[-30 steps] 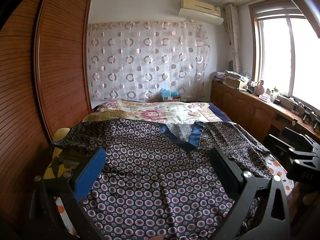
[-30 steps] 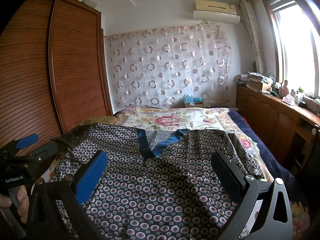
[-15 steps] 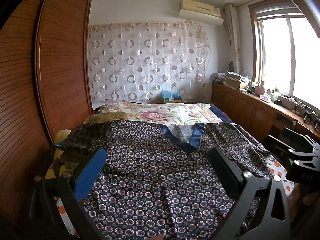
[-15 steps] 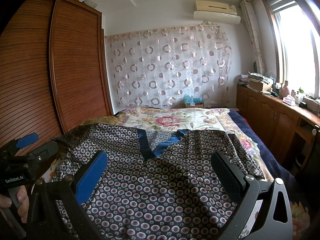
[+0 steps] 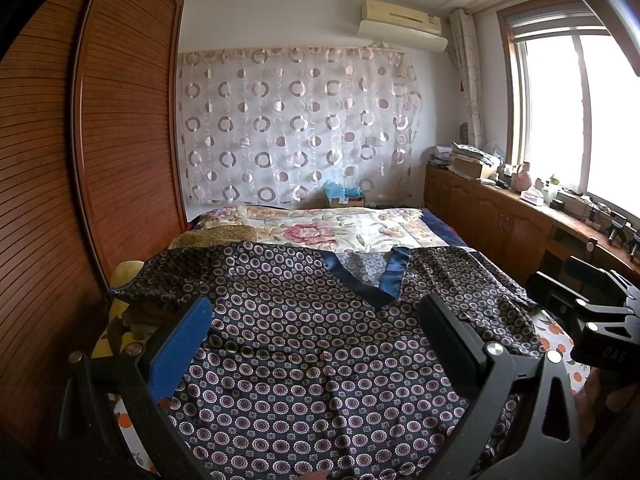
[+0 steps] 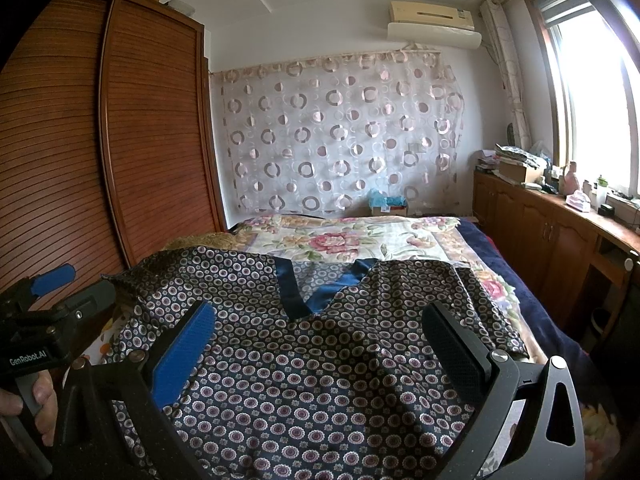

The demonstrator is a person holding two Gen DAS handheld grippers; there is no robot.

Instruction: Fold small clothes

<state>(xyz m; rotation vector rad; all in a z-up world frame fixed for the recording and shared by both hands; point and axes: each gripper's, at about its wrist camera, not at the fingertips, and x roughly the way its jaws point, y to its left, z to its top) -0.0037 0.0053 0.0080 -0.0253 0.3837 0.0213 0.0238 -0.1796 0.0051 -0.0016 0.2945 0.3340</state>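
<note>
Ahead of the tools, the patterned shirt (image 5: 320,352) looks like smooth, faintly glossy cloth, its collar (image 5: 372,276) satiny, beside a ribbed, polished wooden wardrobe (image 5: 120,128).

Room to move is mostly straight ahead. The patterned shirt (image 5: 320,344) lies flat across the near end of the bed (image 5: 440,226), so nothing sticks up in front of either gripper, and beyond it the floral quilt (image 6: 360,240) is low and flat too. Left side is tight: the wooden wardrobe (image 5: 120,140) runs right along the bed edge, basically a wall there. On the right there's a gap between the bed and the cabinet counter (image 6: 560,232), whose top is cluttered with boxes and bottles. The left gripper (image 5: 316,320) and right gripper (image 6: 318,322) hang side by side with fingers spread wide, near each other.
</note>
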